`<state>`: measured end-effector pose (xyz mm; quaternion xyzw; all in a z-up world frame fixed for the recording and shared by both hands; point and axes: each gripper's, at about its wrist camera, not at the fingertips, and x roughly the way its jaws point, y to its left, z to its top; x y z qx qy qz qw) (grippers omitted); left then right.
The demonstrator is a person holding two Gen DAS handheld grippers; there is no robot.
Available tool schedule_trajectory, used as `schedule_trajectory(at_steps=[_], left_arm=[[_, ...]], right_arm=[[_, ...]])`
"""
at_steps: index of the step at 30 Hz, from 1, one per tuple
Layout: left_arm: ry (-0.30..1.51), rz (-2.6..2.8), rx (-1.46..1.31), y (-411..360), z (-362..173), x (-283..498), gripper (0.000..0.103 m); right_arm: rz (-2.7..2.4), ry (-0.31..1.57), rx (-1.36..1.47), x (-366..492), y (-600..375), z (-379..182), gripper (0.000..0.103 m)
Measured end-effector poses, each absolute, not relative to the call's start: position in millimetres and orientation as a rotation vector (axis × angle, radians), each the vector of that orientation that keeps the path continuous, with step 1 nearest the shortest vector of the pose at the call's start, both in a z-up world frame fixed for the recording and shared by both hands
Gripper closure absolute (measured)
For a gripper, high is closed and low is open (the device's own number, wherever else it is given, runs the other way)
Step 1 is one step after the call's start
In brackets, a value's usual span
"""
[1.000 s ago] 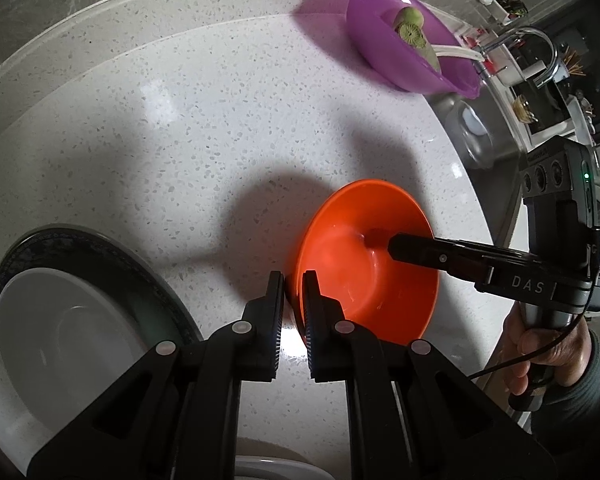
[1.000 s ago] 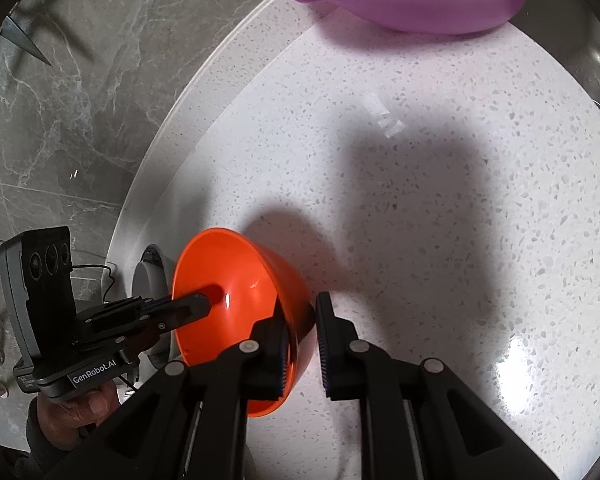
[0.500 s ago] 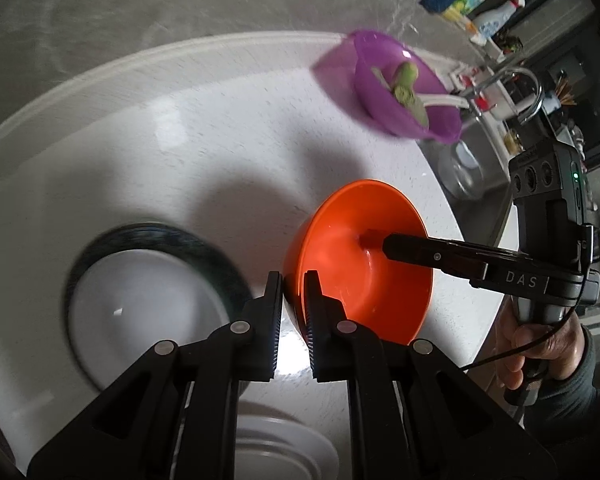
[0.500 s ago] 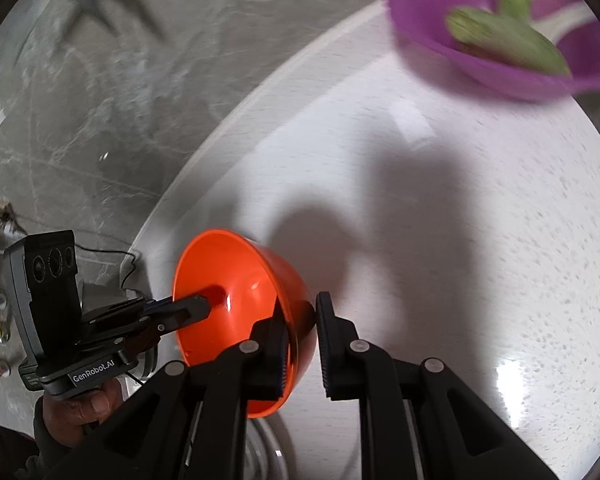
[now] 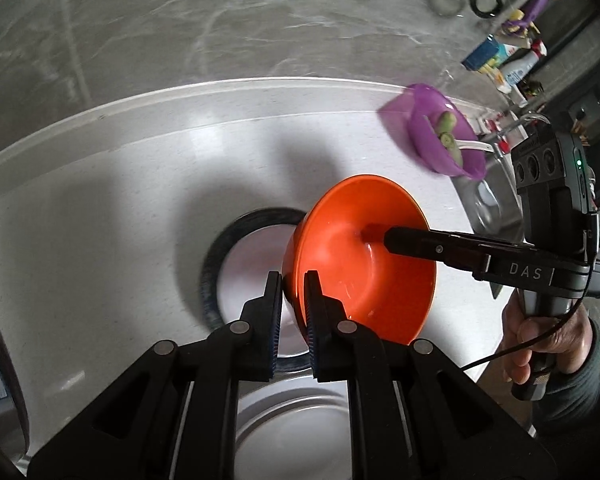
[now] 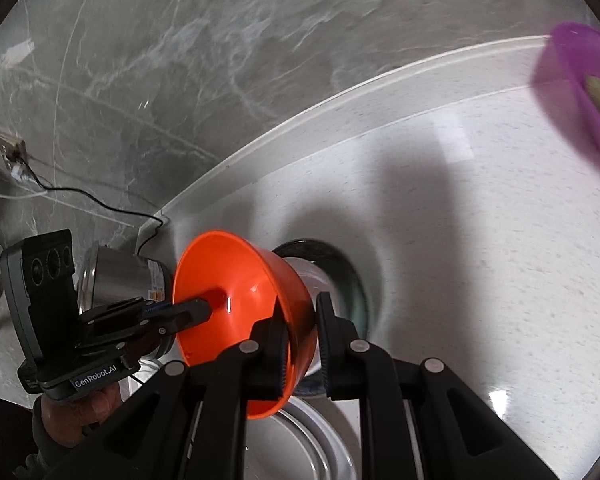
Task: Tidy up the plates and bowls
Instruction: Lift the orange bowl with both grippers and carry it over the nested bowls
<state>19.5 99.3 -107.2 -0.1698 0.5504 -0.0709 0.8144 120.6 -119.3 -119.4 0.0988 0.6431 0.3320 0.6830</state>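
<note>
Jaws of both the left gripper (image 5: 291, 305) and right gripper (image 6: 302, 334) pinch opposite rims of the orange bowl (image 5: 360, 256), held tilted above the table (image 5: 100, 216); level it, then lower together toward the dark-rimmed plate (image 5: 214, 256) at 9 o'clock

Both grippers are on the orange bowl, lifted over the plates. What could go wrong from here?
1. The orange plastic bowl is pinched only at opposite rim edges by the left gripper and right gripper; uneven motion could twist it loose.
2. If it slipped, it could strike the dark-rimmed white plate below.
</note>
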Motion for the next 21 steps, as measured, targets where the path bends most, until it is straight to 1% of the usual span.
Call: schedule_trajectory(at_steps=[8,14,21], left_arm=[[1.21,-0.143,-0.401,126.6,-141.1,9.1,0.094],[1.236,-0.139,-0.386,121.8,-162.1,17.2,0.094],[1.241,-0.134,-0.385,123.2,-175.7,23.0,0.094]], right_arm=[[0.714,1.491,0.185,112.3,-99.0,-144.9,0.088],[0.681,1.516,0.175,111.8,-95.5,-163.0,0.088],[0.661,1.523,0.159,111.3,-89.0,-171.4,0.089]])
